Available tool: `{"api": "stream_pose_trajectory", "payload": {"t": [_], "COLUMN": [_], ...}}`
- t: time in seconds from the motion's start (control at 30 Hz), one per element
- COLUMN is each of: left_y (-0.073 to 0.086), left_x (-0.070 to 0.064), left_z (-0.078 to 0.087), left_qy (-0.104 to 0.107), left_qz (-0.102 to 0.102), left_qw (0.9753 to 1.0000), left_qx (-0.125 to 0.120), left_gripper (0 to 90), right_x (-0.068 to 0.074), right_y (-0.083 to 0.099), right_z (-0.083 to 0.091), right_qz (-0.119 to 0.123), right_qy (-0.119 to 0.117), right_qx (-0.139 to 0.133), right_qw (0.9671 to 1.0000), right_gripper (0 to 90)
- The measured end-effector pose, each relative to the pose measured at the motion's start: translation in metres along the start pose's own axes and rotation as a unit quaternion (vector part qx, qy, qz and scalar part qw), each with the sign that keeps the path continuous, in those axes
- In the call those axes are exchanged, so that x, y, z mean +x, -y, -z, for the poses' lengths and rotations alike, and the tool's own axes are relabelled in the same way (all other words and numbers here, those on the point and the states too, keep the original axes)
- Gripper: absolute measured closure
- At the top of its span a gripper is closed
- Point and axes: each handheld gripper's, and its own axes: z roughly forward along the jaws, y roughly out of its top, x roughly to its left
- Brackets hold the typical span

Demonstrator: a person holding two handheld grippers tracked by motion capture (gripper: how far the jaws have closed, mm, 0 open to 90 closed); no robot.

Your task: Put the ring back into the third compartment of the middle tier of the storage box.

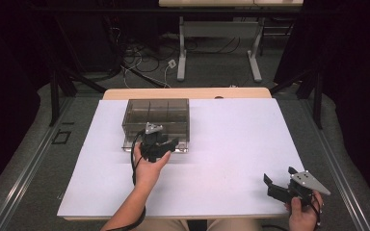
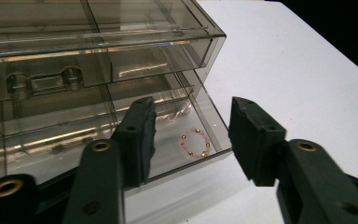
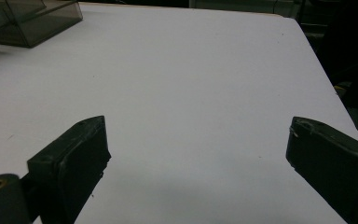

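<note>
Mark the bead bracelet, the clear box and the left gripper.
bead bracelet (image 2: 195, 144): left gripper view, on the ring's left bead edge.
clear box (image 1: 156, 102): high view, far rim.
left gripper (image 2: 191, 135): left gripper view, midway between its open jaws.

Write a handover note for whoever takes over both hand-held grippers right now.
Left hand-held gripper: open, holding nothing, at the front right corner of the smoky clear plastic organizer box, jaws straddling that corner.
Right hand-held gripper: open, empty, over the white table near its right front corner, well away from the box.
Small beaded ring, pink with gold beads: lies flat in the box's front right compartment, between the left jaws in the left gripper view.
Done: nothing is gripped yet.
Left: probably to pick out the ring or handle the box; the hinged part shows behind.
</note>
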Motion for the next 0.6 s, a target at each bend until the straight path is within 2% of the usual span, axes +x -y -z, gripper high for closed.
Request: {"api": "stream_pose_trajectory", "payload": {"t": [0.07, 0.13, 0.2, 0.33, 0.37, 0.43, 0.47, 0.53, 0.57, 0.6], "left_y": [0.000, 0.001, 0.002, 0.004, 0.004, 0.005, 0.006, 0.007, 0.007, 0.008], "left_x": [-0.001, -0.002, -0.003, -0.005, -0.004, -0.005, -0.004, -0.002, -0.001, -0.001], "left_z": [0.003, 0.005, 0.008, 0.012, 0.014, 0.017, 0.018, 0.022, 0.023, 0.025], "left_qy": [0.004, 0.003, -0.002, 0.003, 0.003, -0.001, 0.003, 0.017, 0.021, 0.026], "left_qz": [-0.004, -0.006, -0.018, -0.028, -0.037, -0.039, -0.036, -0.028, -0.028, -0.028], "left_qw": [1.0000, 1.0000, 0.9998, 0.9995, 0.9992, 0.9990, 0.9991, 0.9993, 0.9992, 0.9990], "left_qx": [0.001, -0.003, -0.005, -0.015, -0.016, -0.020, -0.021, -0.018, -0.020, -0.025], "left_gripper": [46.7, 46.0, 46.1, 46.0, 45.7, 44.8, 44.8, 43.3, 41.3, 39.5], "right_x": [-0.001, -0.001, -0.001, -0.001, -0.001, -0.001, 0.000, 0.000, -0.001, -0.001], "right_y": [-0.002, -0.002, -0.002, -0.002, -0.002, -0.002, -0.001, -0.001, -0.002, -0.002], "right_z": [0.004, 0.004, 0.004, 0.004, 0.004, 0.004, 0.002, 0.002, 0.004, 0.004], "right_qz": [0.006, 0.005, 0.004, 0.005, 0.005, 0.005, 0.002, 0.003, 0.004, 0.004], "right_qy": [-0.006, -0.007, -0.007, -0.007, -0.007, -0.007, -0.002, -0.001, -0.007, -0.007], "right_qx": [0.028, 0.028, 0.028, 0.028, 0.029, 0.029, 0.013, 0.013, 0.029, 0.029], "right_qw": [0.9996, 0.9996, 0.9996, 0.9996, 0.9995, 0.9995, 0.9999, 0.9999, 0.9995, 0.9996], "right_gripper": [5.4, 5.4, 5.4, 5.4, 5.4, 5.4, 5.4, 5.4, 5.4, 5.4]}}
